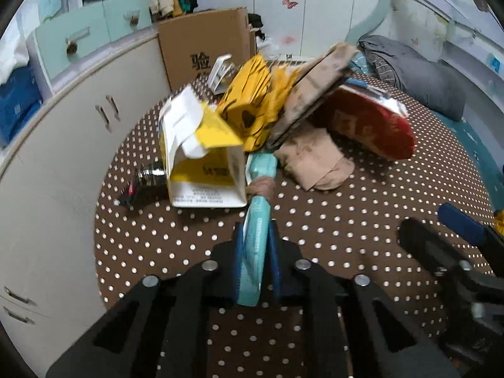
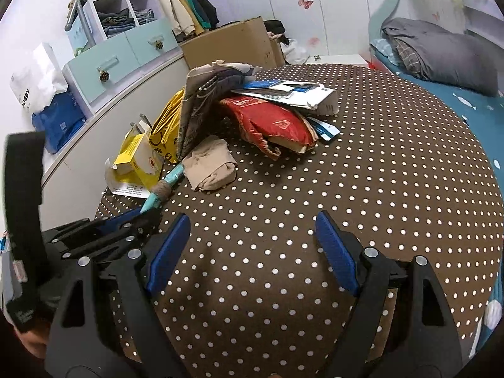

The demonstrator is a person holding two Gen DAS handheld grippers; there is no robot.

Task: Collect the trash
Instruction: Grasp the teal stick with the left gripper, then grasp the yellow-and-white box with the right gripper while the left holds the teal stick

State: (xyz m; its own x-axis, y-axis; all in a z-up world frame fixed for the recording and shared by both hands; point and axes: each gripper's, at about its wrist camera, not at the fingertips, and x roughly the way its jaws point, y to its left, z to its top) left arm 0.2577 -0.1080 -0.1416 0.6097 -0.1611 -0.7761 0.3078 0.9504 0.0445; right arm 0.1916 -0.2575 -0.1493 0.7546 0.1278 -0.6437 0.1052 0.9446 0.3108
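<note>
A long teal packet with a brown band around its middle lies on the brown dotted tablecloth. My left gripper is shut on its near end, blue pads pressed on both sides. The packet's far end runs under a torn yellow and white carton. In the right wrist view the same teal packet points toward the trash pile, with the left gripper at its lower end. My right gripper stands open over bare cloth, nothing between its fingers.
The pile holds a yellow bag, brown paper, a red bag, folded beige cloth and a dark bottle. White cabinets stand left, a cardboard box behind, grey bedding right.
</note>
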